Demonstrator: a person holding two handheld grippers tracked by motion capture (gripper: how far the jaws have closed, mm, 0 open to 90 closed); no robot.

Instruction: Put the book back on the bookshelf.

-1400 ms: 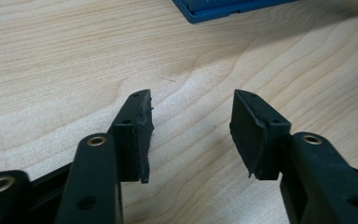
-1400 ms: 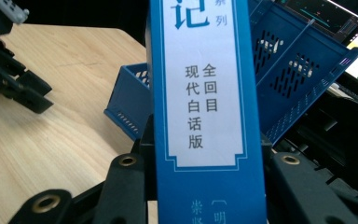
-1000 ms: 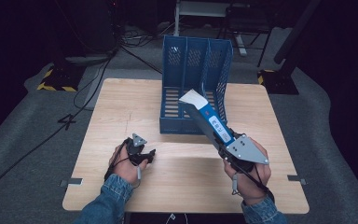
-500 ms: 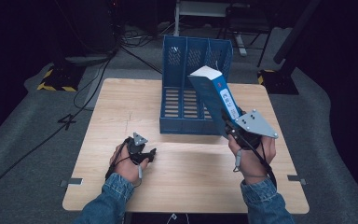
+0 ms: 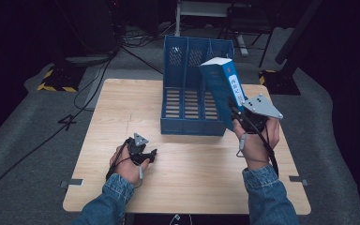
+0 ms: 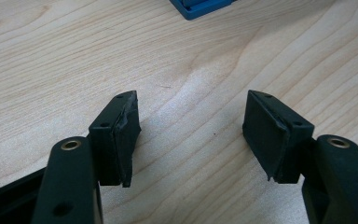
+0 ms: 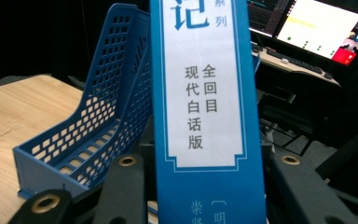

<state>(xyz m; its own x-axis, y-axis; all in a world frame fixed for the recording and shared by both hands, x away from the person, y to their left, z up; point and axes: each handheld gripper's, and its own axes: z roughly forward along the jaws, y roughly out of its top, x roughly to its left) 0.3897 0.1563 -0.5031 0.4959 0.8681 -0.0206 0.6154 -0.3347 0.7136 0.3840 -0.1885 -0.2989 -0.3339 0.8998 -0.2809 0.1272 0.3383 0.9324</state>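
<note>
Right gripper (image 5: 236, 114) clamped lower end of blue book (image 5: 222, 86), held tilted in air above worktop's right edge, beside right compartment of blue file rack (image 5: 187, 93). Left gripper (image 5: 146, 157) rested near front-left of worktop (image 5: 122, 108), jaws spread, nothing between.

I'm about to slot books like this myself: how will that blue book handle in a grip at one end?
The book looks thick, so probably stiff but heavy. The right gripper clamps its lower end, so it may tilt. Its cover looks glossy, perhaps slippery.
</note>
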